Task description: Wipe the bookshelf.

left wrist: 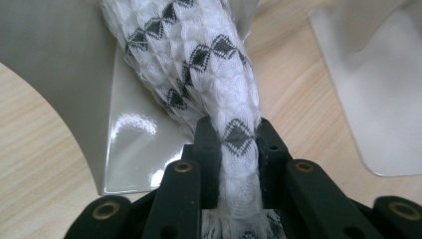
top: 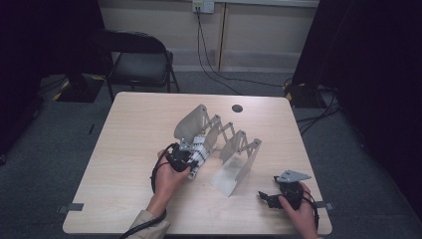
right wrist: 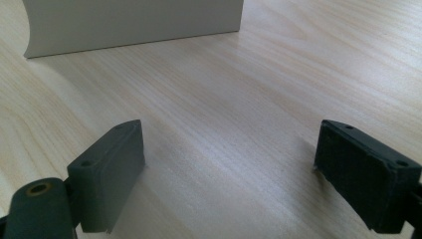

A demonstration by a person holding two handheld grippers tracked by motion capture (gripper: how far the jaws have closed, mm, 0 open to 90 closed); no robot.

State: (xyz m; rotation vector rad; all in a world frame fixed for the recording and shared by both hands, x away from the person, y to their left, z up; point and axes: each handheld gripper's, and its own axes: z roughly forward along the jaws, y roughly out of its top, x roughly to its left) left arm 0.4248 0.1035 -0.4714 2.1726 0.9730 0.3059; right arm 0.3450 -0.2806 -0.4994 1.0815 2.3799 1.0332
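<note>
A white knitted cloth (top: 200,151) with black diamond marks hangs rolled between two plates of a grey accordion rack (top: 241,149) in the middle of the wooden table (top: 134,129). My left gripper (top: 191,160) is at the rack's near left end, shut on the cloth's lower end. In the left gripper view the black pads of that gripper (left wrist: 238,135) press both sides of the cloth (left wrist: 199,55), beside a grey rack plate (left wrist: 54,55). My right gripper (top: 263,195) rests low by the table's near right edge. Its jaws (right wrist: 231,164) stand open over bare wood, with one rack plate (right wrist: 134,25) ahead.
A black chair (top: 139,62) stands behind the table's far left. A dark round grommet (top: 237,108) sits near the far edge. Cables (top: 214,69) run over the floor from a wall socket. Grey tape (top: 69,207) marks the table's near left corner.
</note>
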